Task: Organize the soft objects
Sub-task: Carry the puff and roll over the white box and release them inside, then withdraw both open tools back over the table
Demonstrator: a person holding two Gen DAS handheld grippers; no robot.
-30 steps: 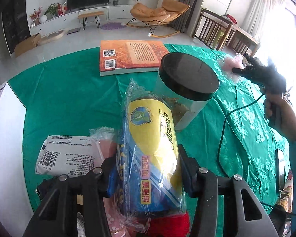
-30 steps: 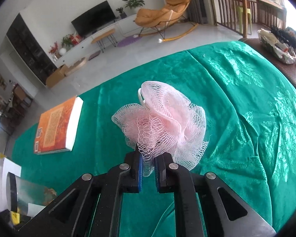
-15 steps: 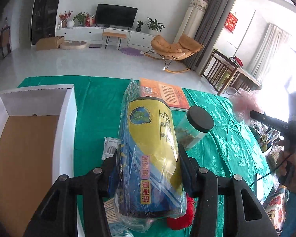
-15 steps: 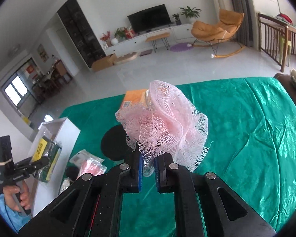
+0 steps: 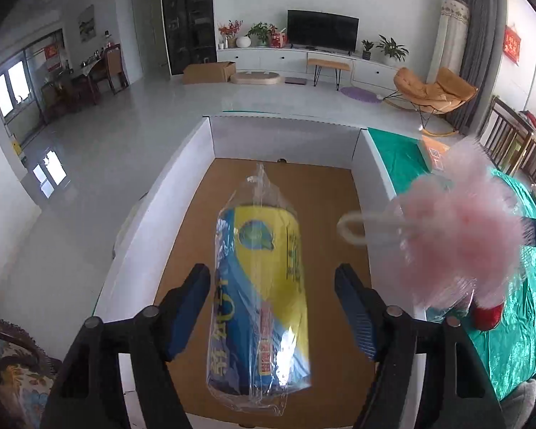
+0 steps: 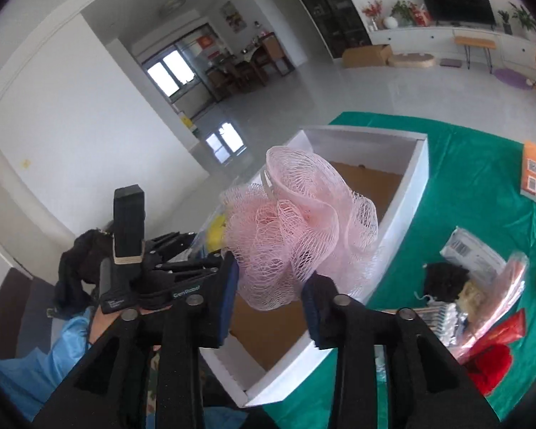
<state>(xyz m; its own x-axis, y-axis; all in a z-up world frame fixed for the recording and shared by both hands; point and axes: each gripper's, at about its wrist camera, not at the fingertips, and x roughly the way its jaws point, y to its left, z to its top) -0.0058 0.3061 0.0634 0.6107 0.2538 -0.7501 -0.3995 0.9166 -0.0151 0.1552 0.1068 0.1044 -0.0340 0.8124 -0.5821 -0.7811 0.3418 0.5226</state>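
1. Living room behind, green tablecloth (image 6: 464,186) underneath, white box (image 6: 420,178) with a brown floor at the table's edge.
2. Left gripper (image 5: 272,307) is spread wide, and the blue-yellow wrapped roll (image 5: 264,304) sits between the fingers without touching, over the box.
3. Right gripper (image 6: 269,293) looks released too, with the pink mesh pouf (image 6: 300,228) hanging above the box.
4. Guessing we're early on: a pile of packets (image 6: 482,286) waits on the cloth.

A home living room: television (image 5: 322,35), orange rocking chair (image 5: 433,90), houseplants (image 5: 391,49).
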